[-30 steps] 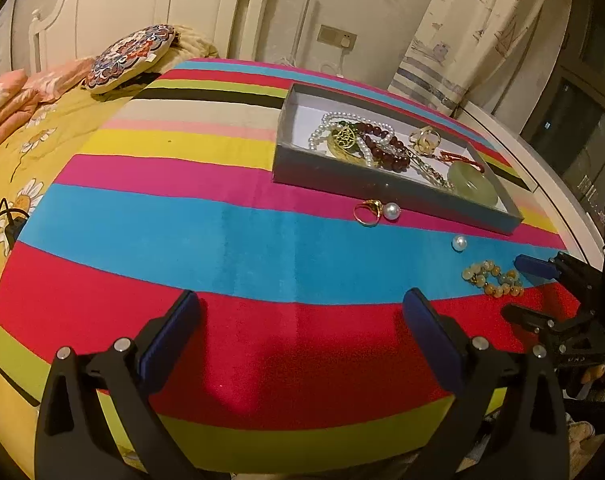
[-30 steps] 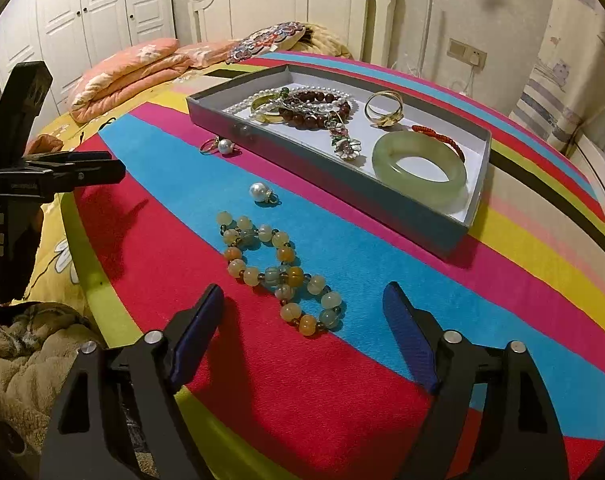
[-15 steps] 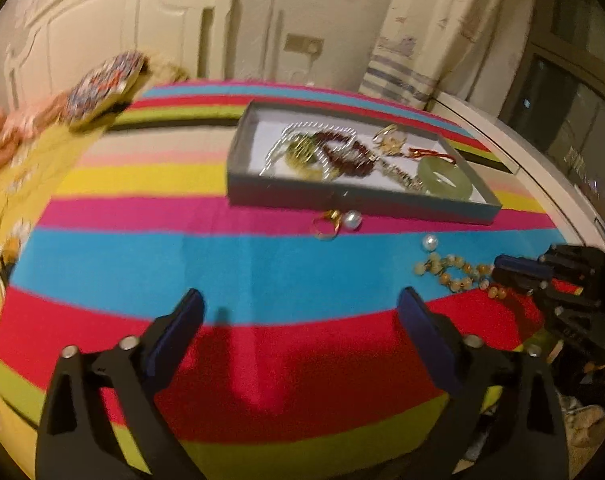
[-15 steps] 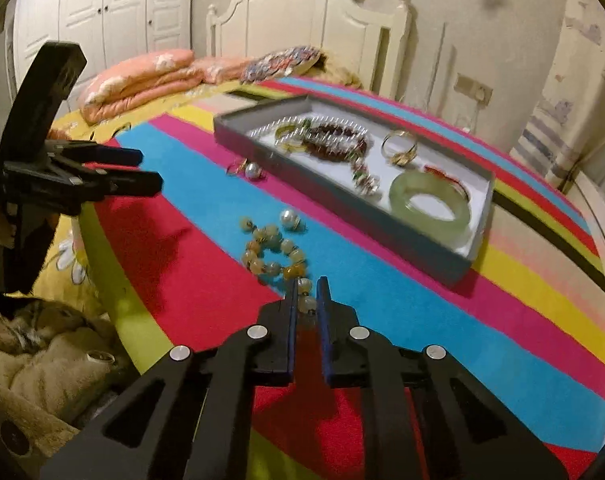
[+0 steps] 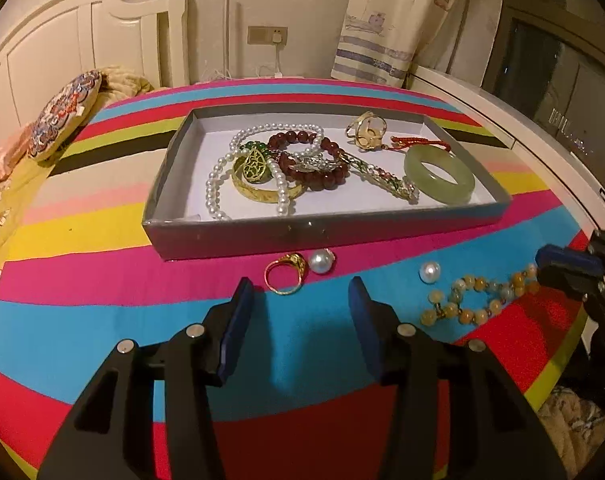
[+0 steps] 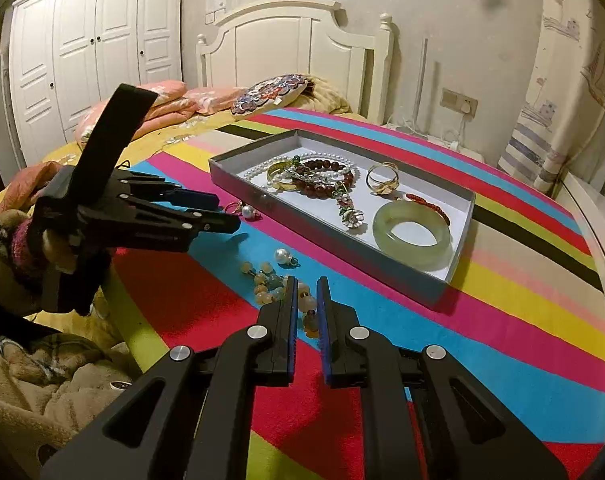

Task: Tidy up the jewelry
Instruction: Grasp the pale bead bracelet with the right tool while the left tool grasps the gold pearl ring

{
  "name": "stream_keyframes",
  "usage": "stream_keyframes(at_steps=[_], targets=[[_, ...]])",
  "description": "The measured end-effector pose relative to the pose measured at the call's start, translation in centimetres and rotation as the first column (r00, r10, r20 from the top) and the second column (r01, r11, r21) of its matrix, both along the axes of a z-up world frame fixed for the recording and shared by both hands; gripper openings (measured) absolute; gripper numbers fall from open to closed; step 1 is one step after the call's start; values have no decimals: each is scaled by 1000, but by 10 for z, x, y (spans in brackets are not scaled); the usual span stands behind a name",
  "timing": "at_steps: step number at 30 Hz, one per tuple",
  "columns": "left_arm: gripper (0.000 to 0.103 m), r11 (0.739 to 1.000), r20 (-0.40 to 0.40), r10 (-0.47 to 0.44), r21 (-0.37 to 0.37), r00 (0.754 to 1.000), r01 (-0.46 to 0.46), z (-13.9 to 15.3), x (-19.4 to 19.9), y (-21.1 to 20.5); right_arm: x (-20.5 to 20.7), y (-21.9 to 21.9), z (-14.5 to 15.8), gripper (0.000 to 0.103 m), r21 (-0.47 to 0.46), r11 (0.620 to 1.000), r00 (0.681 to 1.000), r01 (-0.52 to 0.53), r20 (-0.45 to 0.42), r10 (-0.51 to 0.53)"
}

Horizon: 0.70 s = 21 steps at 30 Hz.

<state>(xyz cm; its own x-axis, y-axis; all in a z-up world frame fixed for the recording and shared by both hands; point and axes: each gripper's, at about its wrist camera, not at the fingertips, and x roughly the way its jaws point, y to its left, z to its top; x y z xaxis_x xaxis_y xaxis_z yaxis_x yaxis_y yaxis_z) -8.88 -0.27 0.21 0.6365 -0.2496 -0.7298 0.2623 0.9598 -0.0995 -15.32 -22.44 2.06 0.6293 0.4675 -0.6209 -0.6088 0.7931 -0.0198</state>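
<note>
A round worktop (image 5: 102, 344) covered in a cloth of bright stripes fills both views. It stands beside a bed with a white headboard (image 6: 298, 40), pink bedding and a round patterned cushion (image 5: 64, 114). White wardrobe doors (image 6: 98, 48) line the far wall, a wall socket (image 5: 267, 35) sits beside the headboard, and a printed curtain (image 5: 402, 20) hangs near a dark window.

A shallow grey tray (image 5: 322, 234) lies on the worktop and holds a pearl necklace (image 5: 218, 184), a dark red bead bracelet (image 5: 322, 178), a gold bangle, a green jade bangle (image 5: 438, 176) and other pieces, tangled so that some are hard to tell apart. Just in front of the tray, on the cloth, lie a gold ring (image 5: 285, 274) touching a pearl (image 5: 320, 262), and a second pearl (image 5: 429, 272) off to the right.

The left tool (image 5: 300, 308) is closing with nothing between its jaws; the gold ring lies just beyond its fingertips. The right tool (image 6: 304, 300) is clamped on a yellow-green bead bracelet (image 5: 474, 296), which trails onto the cloth near the second pearl. Its fingers hide part of the strand, so how far the bracelet is lifted cannot be told. A hand in a knitted cuff (image 6: 22, 240) holds the left tool's handle, mostly hidden behind it. The worktop's near edge is cut off by the tools' black frames.
</note>
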Motion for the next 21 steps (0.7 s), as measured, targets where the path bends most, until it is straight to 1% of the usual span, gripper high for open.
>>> stream_keyframes(at_steps=[2, 3, 6, 8, 14, 18, 21], targets=[[48, 1000, -10, -1, 7, 1000, 1, 0, 4, -1, 0, 0, 0, 12, 1, 1000, 1000, 0, -1, 0], [48, 1000, -16, -4, 28, 1000, 4, 1, 8, -3, -1, -1, 0, 12, 4, 1000, 1000, 1, -2, -1], [39, 997, -25, -21, 80, 999, 23, 1, 14, -9, -1, -3, 1, 12, 8, 1000, 1000, 6, 1, -6], [21, 992, -24, -43, 119, 999, 46, 1, 16, -11, 0, -4, 1, 12, 10, 1000, 1000, 12, 2, -12], [19, 981, -41, -104, 158, 994, 109, 2, 21, -15, 1, -7, 1, 12, 16, 1000, 1000, 19, -3, -19], [18, 987, -18, -95, 131, 995, 96, 4, 14, -12, 1, -8, 4, 12, 23, 999, 1000, 26, 7, -26], [18, 988, 6, -97, 122, 995, 95, 11, 4, -11, 0, -9, 9, 12, 32, 999, 999, 29, 24, -30]])
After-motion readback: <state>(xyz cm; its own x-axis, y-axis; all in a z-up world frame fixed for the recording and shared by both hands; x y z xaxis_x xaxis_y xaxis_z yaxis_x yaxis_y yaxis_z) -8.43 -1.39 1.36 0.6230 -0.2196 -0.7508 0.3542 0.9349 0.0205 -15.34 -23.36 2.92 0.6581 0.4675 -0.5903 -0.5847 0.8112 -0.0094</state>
